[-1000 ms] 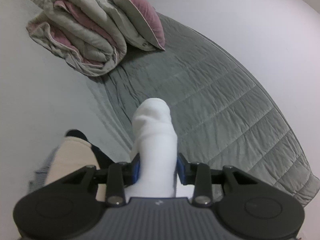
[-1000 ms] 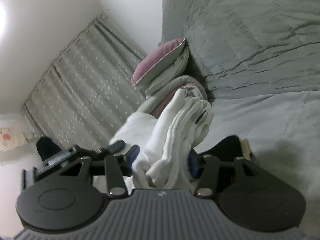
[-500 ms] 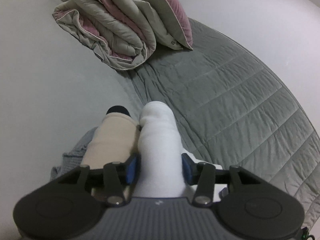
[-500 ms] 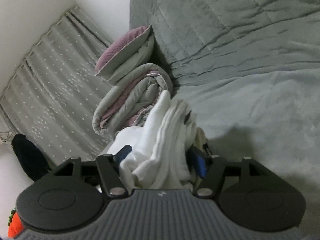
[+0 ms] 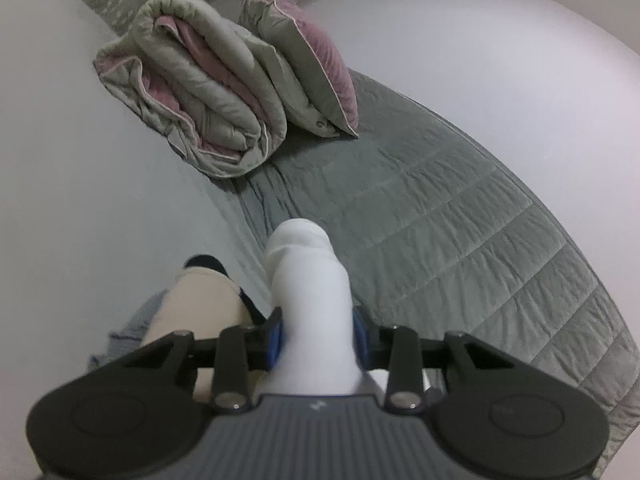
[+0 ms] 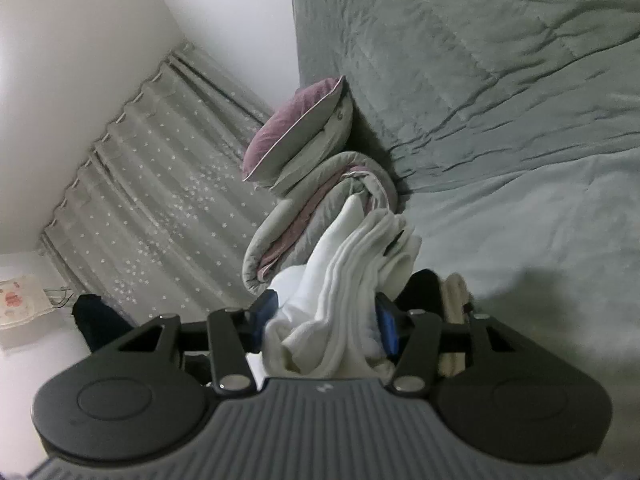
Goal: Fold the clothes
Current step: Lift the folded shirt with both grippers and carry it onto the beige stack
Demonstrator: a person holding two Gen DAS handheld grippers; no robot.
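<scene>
Left wrist view: the left gripper [image 5: 316, 334] clamps a white garment [image 5: 310, 280], its blue pads pressed against both sides of the cloth. The jaws have just been closing on it. The garment rises as a smooth rolled column from the jaws to the centre of the frame, its rounded end standing free above the bed [image 5: 460, 220]. At lower left, just beside the white column, lie a beige garment [image 5: 196, 308] and a dark piece [image 5: 204, 262] on the pale sheet. A rolled duvet [image 5: 196, 96], grey with a pink lining, lies at upper left, with a pillow [image 5: 308, 64] touching its right side. The grey quilted cover fills the right half.

Right wrist view: the right gripper [image 6: 326, 318] grips the other part of the white garment, bunched here into thick stacked folds that reach up and right of centre. Its jaws have also just been closing, cloth between them. Behind the folds lie the duvet and, above it, the pillow. A dotted grey curtain [image 6: 152, 184] hangs at left; the bed cover occupies the right and top.
</scene>
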